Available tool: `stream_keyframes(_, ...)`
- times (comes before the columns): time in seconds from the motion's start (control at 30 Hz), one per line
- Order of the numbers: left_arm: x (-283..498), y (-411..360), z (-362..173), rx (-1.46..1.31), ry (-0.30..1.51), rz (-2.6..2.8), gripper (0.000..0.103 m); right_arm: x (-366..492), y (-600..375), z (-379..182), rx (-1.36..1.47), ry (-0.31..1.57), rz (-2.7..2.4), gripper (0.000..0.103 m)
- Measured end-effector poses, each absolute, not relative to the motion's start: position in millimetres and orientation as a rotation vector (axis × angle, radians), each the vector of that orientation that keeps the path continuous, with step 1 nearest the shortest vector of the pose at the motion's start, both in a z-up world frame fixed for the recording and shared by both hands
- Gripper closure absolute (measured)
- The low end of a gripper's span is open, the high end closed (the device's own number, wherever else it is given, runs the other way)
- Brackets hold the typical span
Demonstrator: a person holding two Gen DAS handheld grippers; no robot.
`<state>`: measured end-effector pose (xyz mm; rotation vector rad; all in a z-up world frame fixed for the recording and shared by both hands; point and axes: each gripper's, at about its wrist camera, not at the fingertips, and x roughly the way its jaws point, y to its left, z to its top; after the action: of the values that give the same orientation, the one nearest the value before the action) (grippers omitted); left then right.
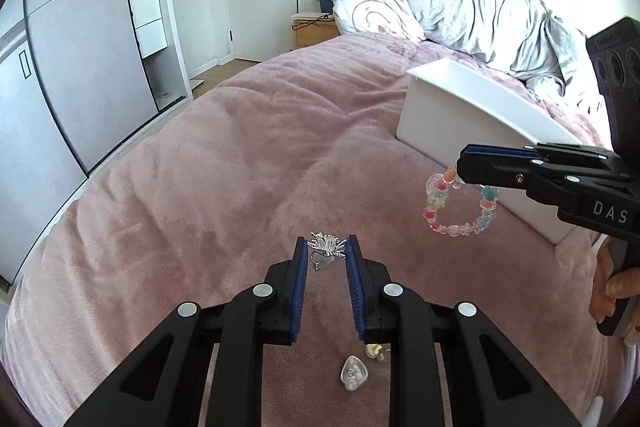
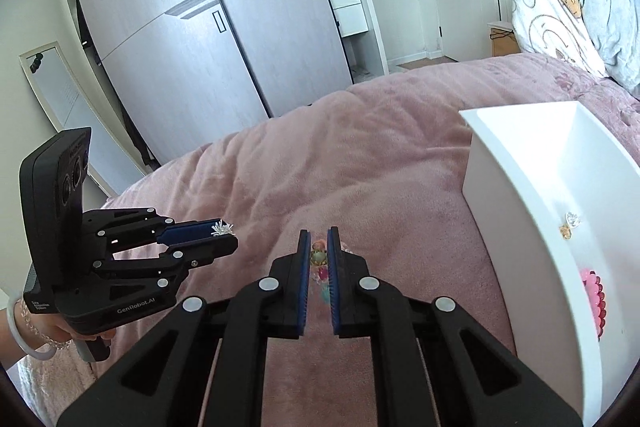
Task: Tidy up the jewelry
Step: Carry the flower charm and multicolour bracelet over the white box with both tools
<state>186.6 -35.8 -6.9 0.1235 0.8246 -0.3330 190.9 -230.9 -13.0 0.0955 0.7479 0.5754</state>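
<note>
Right at the left gripper [image 1: 329,247] tips sits a spiky silver earring [image 1: 328,244], pinched tight (tiny, easy to bend). The right gripper [image 2: 319,247] squeezes a bead bracelet [image 1: 460,205], floppy and dangling. Past both waits the white box [image 2: 520,187].

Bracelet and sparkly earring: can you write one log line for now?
left claw: grips earring | right claw: grips bracelet | both above blanket | box: nearby
</note>
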Motion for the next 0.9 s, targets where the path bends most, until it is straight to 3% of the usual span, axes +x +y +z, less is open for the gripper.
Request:
stream_keyframes(0.47, 183.2, -58.3, 58.6, 0.050, 0.774, -0.301, 0.079, 186.4, -279.1, 51.1, 0.193, 0.634, 0.558, 0.094)
stream_keyframes(0.9, 210.1, -130.1, 96.4, 0.094, 0.748, -0.361, 0.079, 178.2, -330.8, 84.2, 0.193, 0.561, 0.451, 0.094)
